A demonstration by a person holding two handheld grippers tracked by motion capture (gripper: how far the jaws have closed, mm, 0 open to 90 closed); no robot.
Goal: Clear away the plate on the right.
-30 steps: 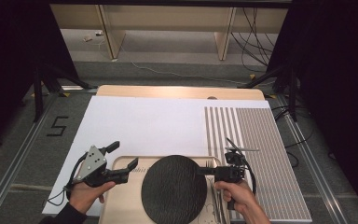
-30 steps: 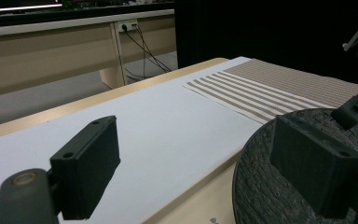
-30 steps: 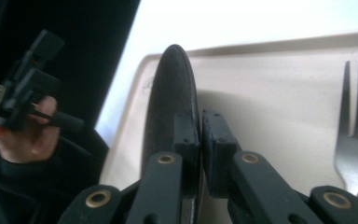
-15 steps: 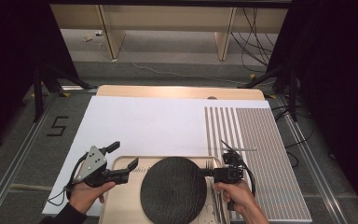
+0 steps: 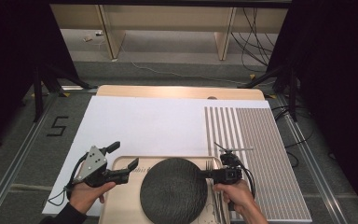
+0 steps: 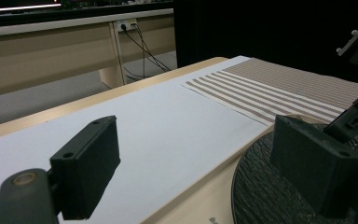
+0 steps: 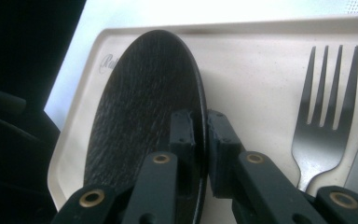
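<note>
A round black plate (image 5: 174, 190) lies on a beige tray (image 5: 121, 205) at the near edge of the table. My right gripper (image 5: 204, 173) reaches in from the right with its jaws either side of the plate's right rim. In the right gripper view the plate (image 7: 140, 107) has its rim between the pads of the right gripper (image 7: 200, 126). The jaws have just been opening a little, and a thin gap shows beside the rim. My left gripper (image 5: 125, 155) stands open over the tray's left rim, holding nothing. The left gripper (image 6: 196, 163) frames the plate (image 6: 270, 196).
A dark fork (image 7: 326, 121) lies on the tray (image 7: 251, 70) just right of the plate, beside my right jaws. A striped mat (image 5: 261, 154) covers the table's right side and a white sheet (image 5: 154, 121) covers the middle. Black curtains flank the table.
</note>
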